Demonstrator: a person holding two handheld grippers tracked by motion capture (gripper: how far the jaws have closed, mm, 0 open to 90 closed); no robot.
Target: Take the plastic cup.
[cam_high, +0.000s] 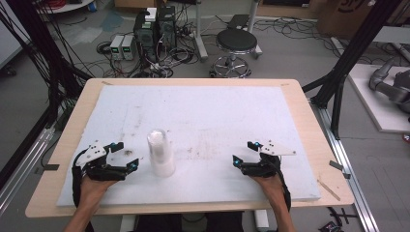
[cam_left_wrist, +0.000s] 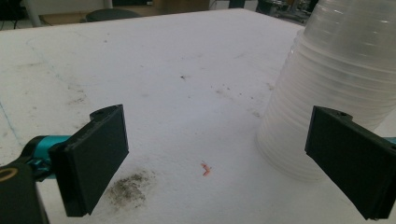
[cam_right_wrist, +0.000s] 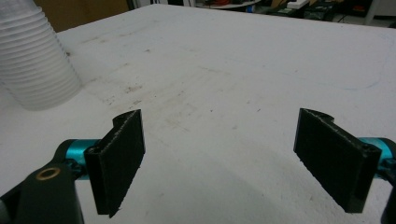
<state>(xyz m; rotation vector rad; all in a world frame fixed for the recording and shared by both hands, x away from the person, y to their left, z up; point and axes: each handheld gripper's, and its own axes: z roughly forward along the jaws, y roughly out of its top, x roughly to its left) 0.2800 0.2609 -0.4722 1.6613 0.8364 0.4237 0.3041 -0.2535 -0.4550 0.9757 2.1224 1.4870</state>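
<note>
Both tools, left tool (cam_high: 126,155) and right tool (cam_high: 243,153), rest wide apart-jawed and empty on the bench (cam_high: 217,111); reaching the cup stack (cam_high: 160,152) looks next.

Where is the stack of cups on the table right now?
In the high view the cup stack stands upside down on the white mat, left of centre near the front edge, just right of the left gripper and well left of the right gripper.

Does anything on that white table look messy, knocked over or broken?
Nothing is knocked over: the stack of clear cups stands upright, mouth down. The white table cover is grubby, though, with a dark smudge and a tiny orange scrap near the left gripper.
</note>
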